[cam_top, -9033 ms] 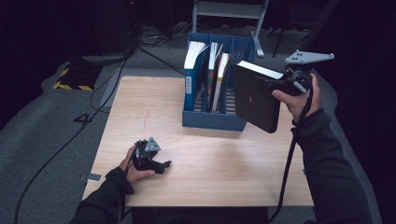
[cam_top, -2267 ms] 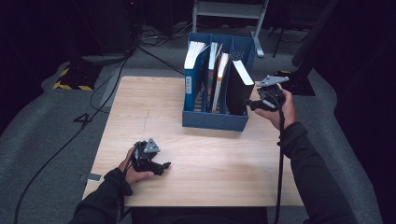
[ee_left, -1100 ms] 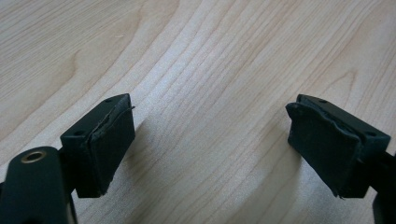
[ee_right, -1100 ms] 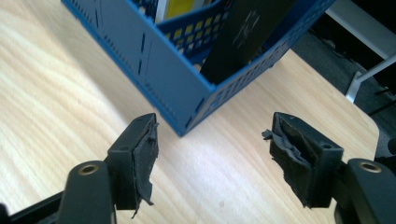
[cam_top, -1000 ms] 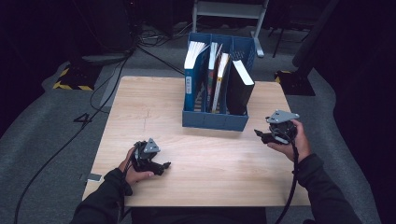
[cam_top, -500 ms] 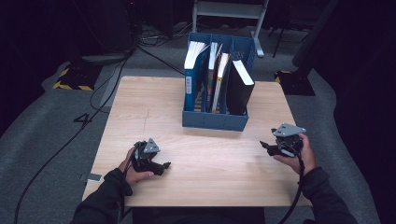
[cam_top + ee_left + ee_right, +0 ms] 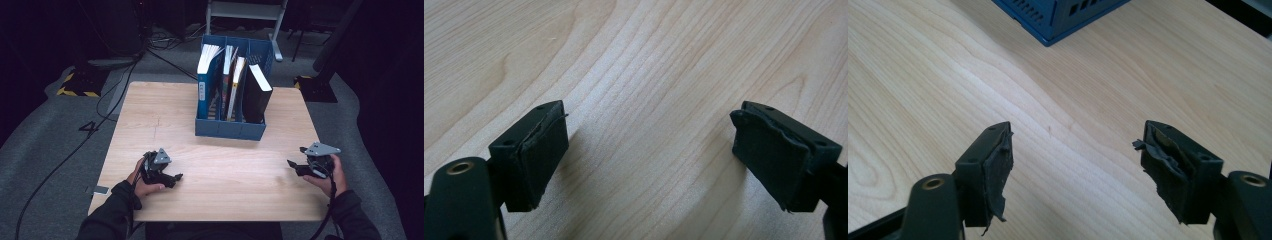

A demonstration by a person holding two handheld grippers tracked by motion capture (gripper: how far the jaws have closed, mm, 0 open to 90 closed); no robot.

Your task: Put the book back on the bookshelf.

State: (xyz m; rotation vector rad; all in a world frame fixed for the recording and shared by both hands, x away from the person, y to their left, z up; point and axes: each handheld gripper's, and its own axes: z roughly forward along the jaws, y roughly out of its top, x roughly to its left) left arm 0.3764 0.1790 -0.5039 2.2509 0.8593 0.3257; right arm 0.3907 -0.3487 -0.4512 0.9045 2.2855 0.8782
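In the high view, my left gripper (image 7: 176, 176) sits in the lower left of the frame, low over the pale wooden table (image 7: 165, 112), with my left hand (image 7: 142, 180) wrapped around its body. My right gripper (image 7: 296, 165) sits at the lower right of the frame, near the table's right edge, its grey three-cornered plate on top and my right hand (image 7: 330, 172) behind it. Neither tool carries anything. At the upper middle of the frame stands the blue plastic file box (image 7: 230, 129) with upright compartments. The black hardback book with white page edges (image 7: 256, 95) leans in its rightmost compartment, well apart from both tools, and a blue-spined book (image 7: 206, 85) and thinner volumes stand to its left. In the left gripper view, my two black jaws rise from the lower left and lower right corners, standing wide apart with only bare wood grain between them; the worn pads (image 7: 543, 157) press on nothing. In the right gripper view, my jaws likewise stand wide apart at the bottom of the frame and have just been opening a little further, with nothing between them; the pad (image 7: 999, 172) on the left jaw is frayed at its edge. A corner of the blue box (image 7: 1058, 20) shows at the top of that frame, apart from the jaws.
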